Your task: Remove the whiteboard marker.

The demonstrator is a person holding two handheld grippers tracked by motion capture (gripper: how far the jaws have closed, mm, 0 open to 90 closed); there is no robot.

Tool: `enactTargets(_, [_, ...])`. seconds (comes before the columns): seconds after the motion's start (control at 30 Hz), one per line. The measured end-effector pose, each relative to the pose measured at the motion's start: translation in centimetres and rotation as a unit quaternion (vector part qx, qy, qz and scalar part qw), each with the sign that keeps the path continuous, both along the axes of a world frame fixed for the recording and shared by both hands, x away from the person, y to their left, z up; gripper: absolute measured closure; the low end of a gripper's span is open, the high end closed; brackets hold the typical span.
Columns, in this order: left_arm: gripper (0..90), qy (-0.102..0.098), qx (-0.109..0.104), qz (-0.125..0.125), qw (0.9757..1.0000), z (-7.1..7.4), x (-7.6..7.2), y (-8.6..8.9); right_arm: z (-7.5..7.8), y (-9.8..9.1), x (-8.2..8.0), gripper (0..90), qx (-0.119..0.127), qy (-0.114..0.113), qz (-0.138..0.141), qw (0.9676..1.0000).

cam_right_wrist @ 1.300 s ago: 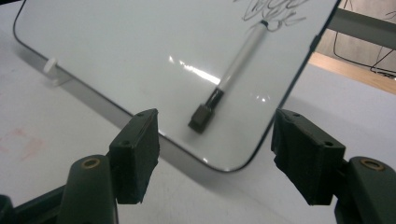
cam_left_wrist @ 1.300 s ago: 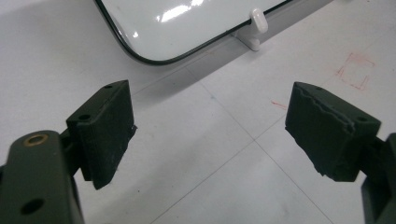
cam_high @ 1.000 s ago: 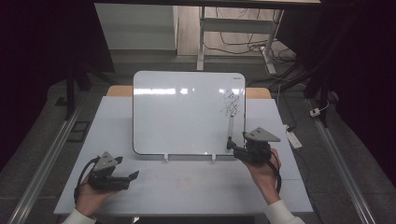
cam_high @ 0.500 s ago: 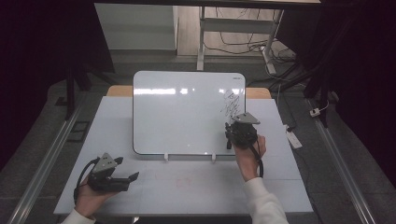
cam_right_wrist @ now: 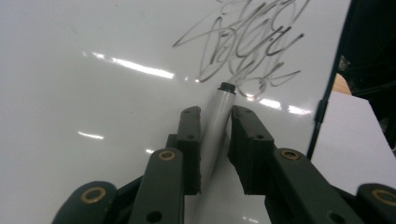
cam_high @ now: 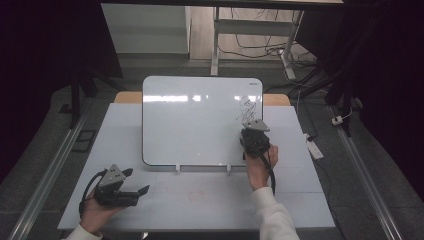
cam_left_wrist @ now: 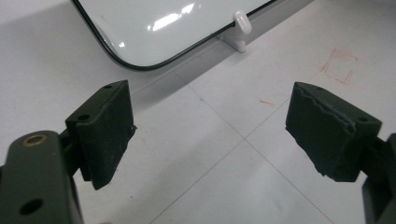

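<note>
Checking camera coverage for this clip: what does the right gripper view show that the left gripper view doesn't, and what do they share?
The right gripper view has the right gripper with a grey marker between its jaws and the black scribbles. The left gripper view has the open left gripper, the table with faint red marks, and a white clip. Both take in the whiteboard.

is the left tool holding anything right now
No, the left tool stands wide open over the bare table, with nothing between its pads.
</note>
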State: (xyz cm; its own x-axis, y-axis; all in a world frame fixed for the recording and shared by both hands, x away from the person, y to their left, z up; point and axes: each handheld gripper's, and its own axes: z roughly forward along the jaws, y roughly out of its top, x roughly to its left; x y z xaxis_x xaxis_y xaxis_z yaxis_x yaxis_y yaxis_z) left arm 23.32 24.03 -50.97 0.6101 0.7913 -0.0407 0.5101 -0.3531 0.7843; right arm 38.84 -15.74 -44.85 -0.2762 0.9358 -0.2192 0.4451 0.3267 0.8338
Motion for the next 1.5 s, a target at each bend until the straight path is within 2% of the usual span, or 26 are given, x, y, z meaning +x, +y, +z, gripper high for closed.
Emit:
enactTargets(0.1, [16.2, 0.000, 0.000, 0.002, 1.0000, 0.0, 0.0, 0.0, -0.1, 0.3, -0.1, 80.1, 0.007, -0.001, 0.003, 1.0000])
enactTargets(0.33, [16.2, 0.001, 0.001, 0.005, 1.0000, -0.1, 0.0, 0.0, -0.3, 0.5, -0.3, 80.7, 0.004, -0.007, 0.005, 1.0000])
enactTargets(0.47, [16.2, 0.002, 0.002, 0.006, 1.0000, -0.2, 0.0, 0.1, -0.1, 0.3, -0.6, 80.9, 0.009, -0.022, 0.007, 0.9997])
enactTargets(0.6, [16.2, 0.003, 0.000, 0.010, 0.9999, -0.2, 0.1, 0.1, 0.2, -0.2, -1.0, 80.9, 0.029, -0.033, 0.017, 0.9989])
enactTargets(0.77, [16.3, 0.005, 0.002, 0.013, 0.9999, -0.3, 0.2, 0.0, 0.9, -1.2, -1.9, 81.0, 0.060, -0.047, 0.041, 0.9962])
enactTargets(0.97, [16.5, 0.009, 0.001, 0.016, 0.9998, -0.1, 0.5, -0.5, 1.9, -2.2, -3.1, 80.9, 0.102, -0.058, 0.073, 0.9904])
enactTargets(1.13, [16.8, 0.010, 0.002, 0.012, 0.9999, 0.6, 1.0, -1.6, 2.3, -2.9, -4.2, 80.9, 0.122, -0.062, 0.099, 0.9856])
enactTargets(1.3, [17.0, 0.013, -0.005, 0.001, 0.9999, 1.5, 1.6, -3.5, 2.4, -3.6, -5.5, 80.9, 0.152, -0.060, 0.133, 0.9775])
enactTargets(1.37, [17.0, 0.013, -0.009, -0.005, 0.9999, 2.0, 2.1, -4.5, 2.3, -3.7, -6.1, 80.8, 0.162, -0.059, 0.157, 0.9726])
enactTargets(1.43, [17.0, 0.011, -0.011, -0.014, 0.9998, 2.4, 2.5, -5.9, 2.3, -3.5, -6.6, 80.8, 0.159, -0.061, 0.172, 0.9703])
enactTargets(1.47, [17.0, 0.011, -0.011, -0.014, 0.9998, 2.4, 2.5, -5.9, 2.3, -3.5, -6.6, 80.8, 0.159, -0.061, 0.172, 0.9703])
enactTargets(1.5, [16.9, 0.009, -0.013, -0.024, 0.9996, 2.9, 3.1, -7.3, 2.3, -3.3, -7.1, 80.9, 0.161, -0.061, 0.188, 0.9670])
